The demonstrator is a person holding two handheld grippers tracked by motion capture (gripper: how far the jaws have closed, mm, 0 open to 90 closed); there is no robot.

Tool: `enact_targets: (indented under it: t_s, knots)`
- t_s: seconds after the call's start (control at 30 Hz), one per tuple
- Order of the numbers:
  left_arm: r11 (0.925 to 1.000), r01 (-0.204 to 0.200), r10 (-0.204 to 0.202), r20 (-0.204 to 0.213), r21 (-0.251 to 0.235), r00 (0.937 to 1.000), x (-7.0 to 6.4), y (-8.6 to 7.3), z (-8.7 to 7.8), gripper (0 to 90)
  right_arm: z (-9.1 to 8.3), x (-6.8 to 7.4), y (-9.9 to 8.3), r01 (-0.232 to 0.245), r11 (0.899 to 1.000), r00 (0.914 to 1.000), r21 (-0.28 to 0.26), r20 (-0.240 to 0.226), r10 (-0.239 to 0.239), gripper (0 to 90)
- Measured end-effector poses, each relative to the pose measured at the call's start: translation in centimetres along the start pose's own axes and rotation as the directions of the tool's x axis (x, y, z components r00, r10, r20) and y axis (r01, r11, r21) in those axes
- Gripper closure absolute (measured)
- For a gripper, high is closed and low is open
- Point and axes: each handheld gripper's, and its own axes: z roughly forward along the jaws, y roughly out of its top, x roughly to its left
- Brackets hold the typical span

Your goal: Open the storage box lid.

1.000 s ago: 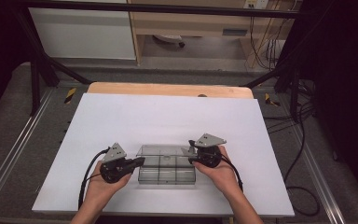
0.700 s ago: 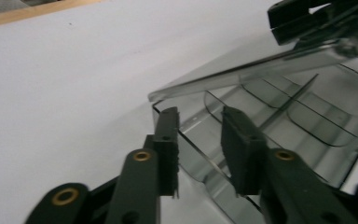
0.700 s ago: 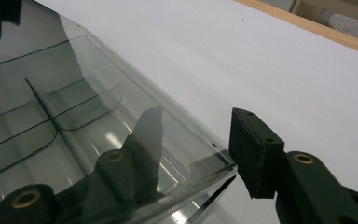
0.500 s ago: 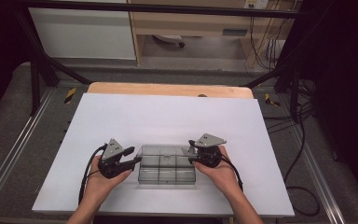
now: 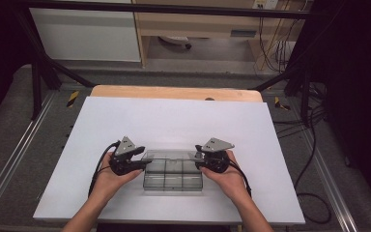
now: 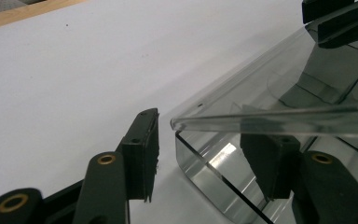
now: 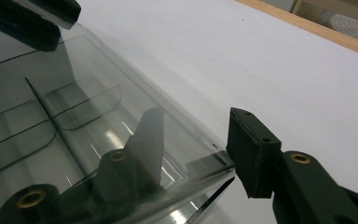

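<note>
A clear plastic compartment box (image 5: 174, 178) lies on the white table top (image 5: 174, 121), near the front edge. Its clear lid (image 6: 279, 116) stands a little raised over the base. My left gripper (image 5: 142, 162) is at the box's left end; in the left gripper view it (image 6: 205, 158) is open, its jaws straddling the lid's corner, one outside and one seen through the plastic. My right gripper (image 5: 200, 159) is at the right end. There it (image 7: 196, 149) is also open, with the lid's edge (image 7: 168, 140) between its jaws.
A wooden strip (image 5: 174, 92) runs along the table's far edge. Black frame bars (image 5: 43, 72) and cables (image 5: 314, 159) flank the table on the floor. A hand holds each gripper from the near side.
My left gripper has shifted a little away from the person and closer in at the box's left end. The right gripper has hardly moved.
</note>
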Motion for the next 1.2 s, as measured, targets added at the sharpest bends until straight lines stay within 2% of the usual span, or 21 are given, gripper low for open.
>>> enact_targets:
  t_s: [0.1,0.33,0.7,0.9,0.93,1.0,1.2]
  knots:
    - [0.9999,0.002,-0.002,0.017,-0.01,0.9999,0.0,0.2,0.3,47.2,0.0,0.0,0.1,0.003,1.0,1.0,0.003,0.001,-0.003,56.8]
    - [0.9998,0.001,-0.001,0.018,-0.019,0.9998,0.1,0.6,0.6,47.8,0.0,-0.1,0.3,0.004,1.0,1.0,0.011,0.001,-0.004,57.7]
    - [0.9999,-0.012,0.012,0.024,-0.011,0.9996,0.1,1.3,0.8,55.2,-0.3,-0.2,0.6,0.005,1.0,1.0,0.016,0.007,-0.005,60.6]
    - [0.9999,-0.001,0.001,0.03,-0.014,0.9995,0.2,1.4,0.8,56.4,-0.3,-0.4,0.7,-0.002,1.0,1.0,0.014,0.006,0.002,61.4]
    - [0.9996,0.014,-0.013,0.031,-0.025,0.9994,0.1,1.4,0.8,56.5,-0.3,-0.4,0.7,-0.002,1.0,1.0,0.014,0.006,0.002,61.5]
    - [0.9999,0.001,0.0,0.026,-0.014,0.9997,0.2,1.4,0.8,57.0,-0.4,-0.4,0.7,-0.003,1.0,1.0,0.014,0.007,0.003,61.9]
    - [0.9998,0.009,-0.009,0.02,-0.017,0.9998,0.2,1.5,0.8,58.3,-0.4,-0.5,0.7,-0.009,1.0,0.9999,0.011,0.007,0.009,62.5]
